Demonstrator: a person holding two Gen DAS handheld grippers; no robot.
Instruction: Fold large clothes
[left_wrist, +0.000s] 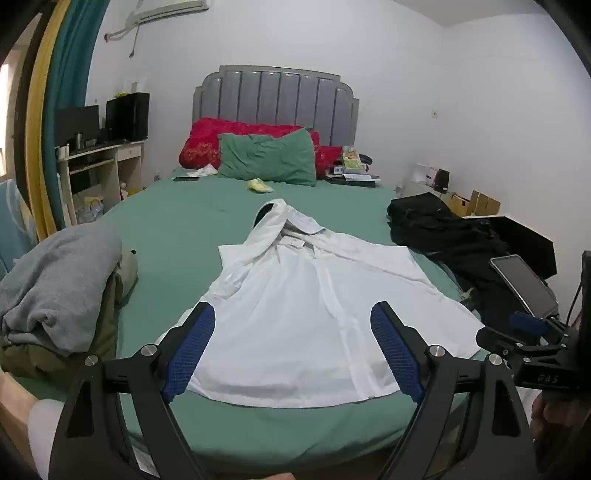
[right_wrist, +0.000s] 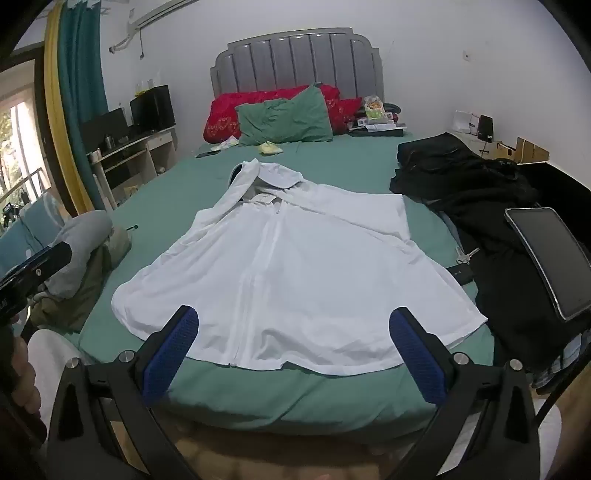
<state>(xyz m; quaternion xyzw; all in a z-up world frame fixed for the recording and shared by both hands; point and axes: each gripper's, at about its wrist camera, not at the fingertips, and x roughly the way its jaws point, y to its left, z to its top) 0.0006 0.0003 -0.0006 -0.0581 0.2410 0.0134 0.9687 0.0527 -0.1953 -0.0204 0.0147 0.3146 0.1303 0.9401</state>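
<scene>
White hooded jacket (left_wrist: 314, 314) lies flat, front up, on the green bed sheet (left_wrist: 177, 221), centre of both frames. Hood end points to the top of the frame toward the headboard (left_wrist: 277, 99), hem runs along the near edge of the bed, low in frame. Sleeves look folded in across the body, zip line runs down the middle.

Left gripper (left_wrist: 293, 317): jaws spread wide, nothing between the blue pads, nothing held. In the left wrist view the fingers sit bottom centre and frame the lower part of the jacket; the hem shows between and just below the tips. Can't tell if the tips touch the cloth, looks like they hang above it.

Right gripper (right_wrist: 295, 319): also wide open, empty. In the right wrist view the fingers sit bottom centre, hem of the jacket between the tips, zip line closer to the left finger. Contact with the cloth not clear from here either.

Each gripper's body also shows at the edge of the other's view: right one at lower right, left one at middle left.

Around it: grey garment pile (left_wrist: 59, 288) at left of frame, black clothes (left_wrist: 443, 232) at right, both apart from the jacket. Tablet (right_wrist: 550, 258) at right edge. Green pillow (left_wrist: 269, 158) and red pillow (left_wrist: 207, 140) at the top, by the headboard.
</scene>
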